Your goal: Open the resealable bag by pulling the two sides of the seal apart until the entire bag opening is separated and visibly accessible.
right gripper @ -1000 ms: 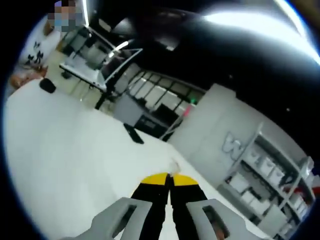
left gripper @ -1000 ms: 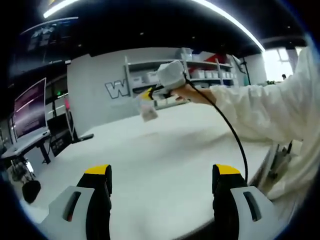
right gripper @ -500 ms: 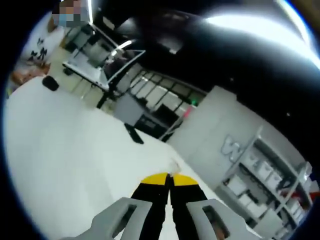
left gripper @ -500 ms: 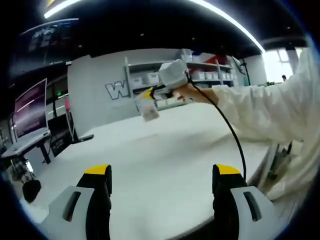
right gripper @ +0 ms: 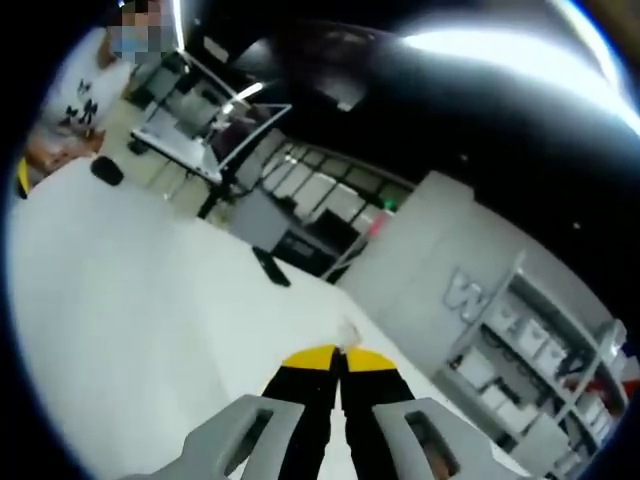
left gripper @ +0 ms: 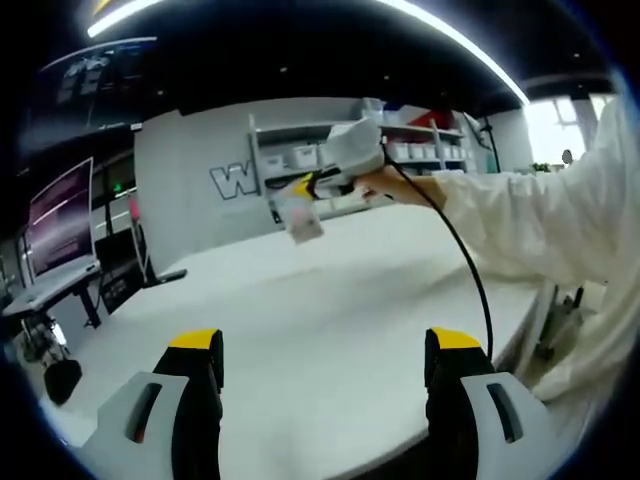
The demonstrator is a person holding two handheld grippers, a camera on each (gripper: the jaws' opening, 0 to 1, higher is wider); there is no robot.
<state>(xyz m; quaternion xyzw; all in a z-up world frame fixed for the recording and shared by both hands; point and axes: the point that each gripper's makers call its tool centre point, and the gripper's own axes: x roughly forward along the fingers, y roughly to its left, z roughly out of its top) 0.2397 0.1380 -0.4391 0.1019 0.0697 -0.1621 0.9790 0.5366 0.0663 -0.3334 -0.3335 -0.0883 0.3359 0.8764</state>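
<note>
Right gripper (left gripper: 303, 186) clamped on resealable bag (left gripper: 298, 217), dangling at 12 o'clock, well beyond left gripper (left gripper: 325, 352); left jaws apart, empty.

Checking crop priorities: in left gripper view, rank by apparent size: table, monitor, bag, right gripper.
1. white table
2. monitor
3. right gripper, looking large partly from nearness
4. resealable bag, close to the gripper in size, so unsure
</note>
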